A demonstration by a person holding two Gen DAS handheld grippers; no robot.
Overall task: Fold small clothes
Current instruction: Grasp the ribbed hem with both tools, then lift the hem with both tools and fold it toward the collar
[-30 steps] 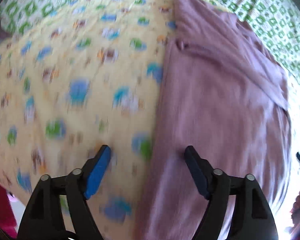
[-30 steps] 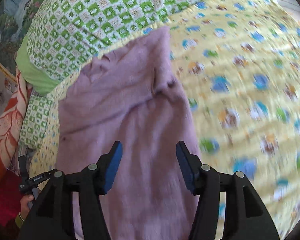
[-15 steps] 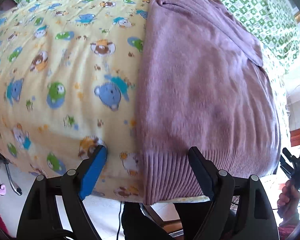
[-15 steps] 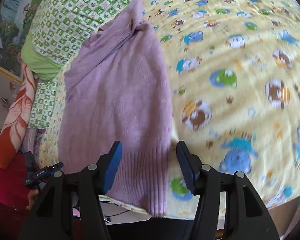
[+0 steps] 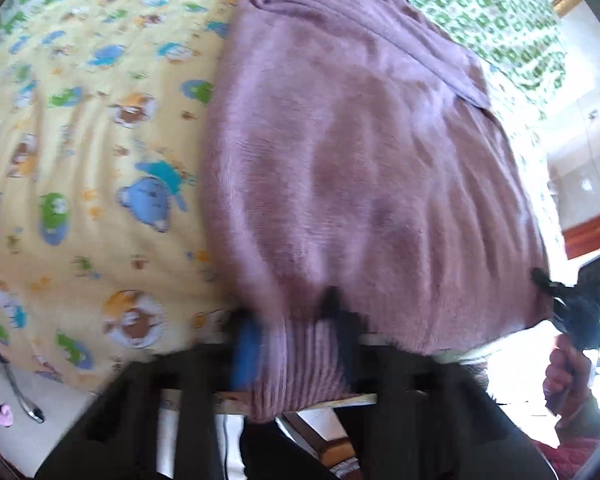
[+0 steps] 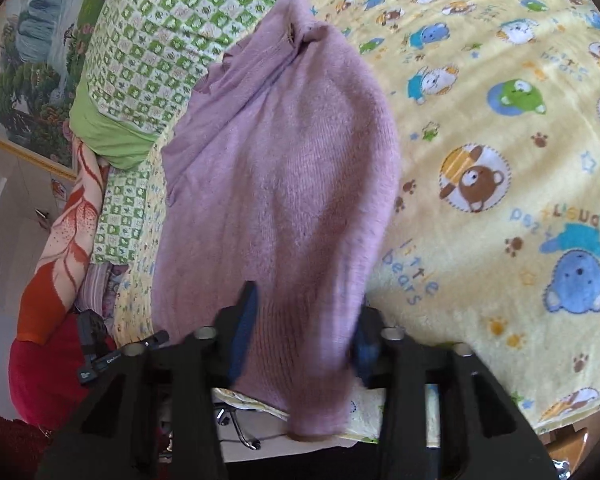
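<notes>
Plainly mauve, fuzzy sweater (image 6: 284, 184), rib-hemmed.

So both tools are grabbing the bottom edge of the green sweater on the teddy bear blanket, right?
Almost. The sweater is purple, not green, as the right wrist view shows. Both the right tool and the left tool do grip its bottom edge on the teddy bear blanket.
</notes>
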